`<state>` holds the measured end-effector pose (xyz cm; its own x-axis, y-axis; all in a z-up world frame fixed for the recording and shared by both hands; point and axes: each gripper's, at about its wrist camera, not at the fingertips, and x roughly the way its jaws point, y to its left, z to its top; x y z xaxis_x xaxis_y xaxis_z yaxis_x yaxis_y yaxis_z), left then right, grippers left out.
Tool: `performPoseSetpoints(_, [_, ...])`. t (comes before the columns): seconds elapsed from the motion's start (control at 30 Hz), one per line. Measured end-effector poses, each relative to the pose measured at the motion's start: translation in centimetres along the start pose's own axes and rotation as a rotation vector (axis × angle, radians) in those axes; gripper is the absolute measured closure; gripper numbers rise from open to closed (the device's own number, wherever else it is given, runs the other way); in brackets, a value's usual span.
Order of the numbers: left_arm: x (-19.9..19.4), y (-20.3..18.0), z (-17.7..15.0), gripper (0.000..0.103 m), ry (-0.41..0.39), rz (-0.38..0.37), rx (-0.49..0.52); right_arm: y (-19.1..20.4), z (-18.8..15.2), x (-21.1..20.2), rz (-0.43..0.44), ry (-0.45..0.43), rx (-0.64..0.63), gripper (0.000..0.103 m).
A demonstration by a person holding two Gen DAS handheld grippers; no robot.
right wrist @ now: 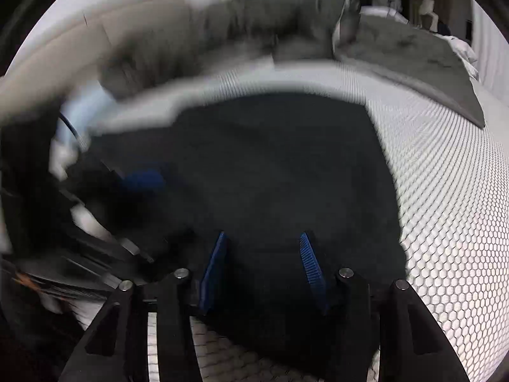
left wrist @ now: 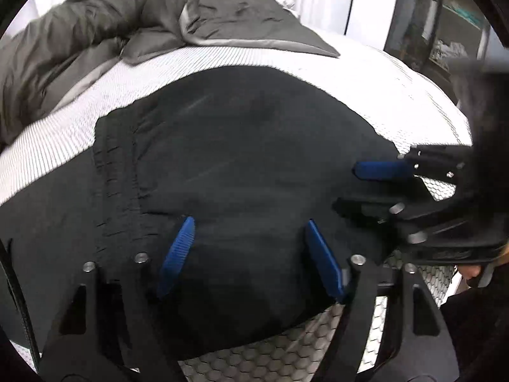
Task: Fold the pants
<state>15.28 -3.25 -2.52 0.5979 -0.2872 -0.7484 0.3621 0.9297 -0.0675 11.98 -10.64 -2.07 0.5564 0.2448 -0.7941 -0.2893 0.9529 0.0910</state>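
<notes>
Black pants lie folded on the white honeycomb-patterned bed; a gathered waistband runs down their left part. My left gripper is open just above the near part of the pants, with nothing between its blue pads. My right gripper reaches in from the right over the pants' right edge, jaws apart. In the right wrist view the pants fill the middle, and my right gripper is open over their near edge. The left gripper shows blurred at the left.
A grey duvet and a grey pillow lie at the far side of the bed. White honeycomb bedding stretches to the right of the pants. Shelves stand beyond the bed at the far right.
</notes>
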Motion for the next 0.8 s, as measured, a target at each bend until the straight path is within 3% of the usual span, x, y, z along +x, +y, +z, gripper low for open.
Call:
performPoseSetpoints(0.03, [-0.3, 1.1, 0.0, 0.042, -0.003, -0.024, -0.031, -0.2, -0.4, 0.6, -0.048, 0.019, -0.019, 0.055])
performPoseSetpoints(0.17, [-1.6, 3.6, -0.9, 0.042, -0.02, -0.027, -0.11, -2.5, -1.2, -1.2, -0.18, -0.009, -0.004, 0.054])
performPoseSetpoints(0.3, [-2.8, 4.0, -1.1, 0.042, -0.032, 0.007, -0.103, -6.1, -3.1, -3.8, -0.134, -0.03, 0.101, 0.054])
performPoseSetpoints(0.4, [-4.7, 3.6, 0.6, 0.042, -0.111, -0.039, -0.096, -5.4, -2.0, -5.3, -0.068, -0.102, 0.122, 0.054])
performPoseSetpoints(0.47, [-4.1, 3.0, 2.1, 0.042, -0.098, -0.018, -0.067, -3.7, -0.4, -4.8, -0.016, -0.119, 0.108, 0.053])
performPoseSetpoints(0.53, [-2.2, 2.7, 3.4, 0.042, -0.066, 0.0, -0.046, -2.1, 1.6, -2.7, -0.002, -0.087, 0.072, 0.052])
performPoseSetpoints(0.57, [-0.2, 3.1, 3.9, 0.044, -0.013, 0.025, -0.038, -1.4, 2.4, -0.9, -0.01, -0.048, 0.05, 0.052])
performPoseSetpoints(0.63, [1.8, 3.9, 4.0, 0.057, 0.043, 0.045, -0.048, -0.4, 2.9, 1.8, -0.029, 0.039, 0.022, 0.053])
performPoseSetpoints(0.73, [1.3, 5.2, 3.2, 0.059, 0.001, -0.021, -0.058, -0.5, 3.5, 3.0, -0.01, 0.06, 0.0, 0.053])
performPoseSetpoints(0.8, [1.1, 6.5, 3.1, 0.059, -0.011, -0.065, -0.112, -2.0, 3.8, 2.1, -0.072, 0.068, 0.018, 0.053])
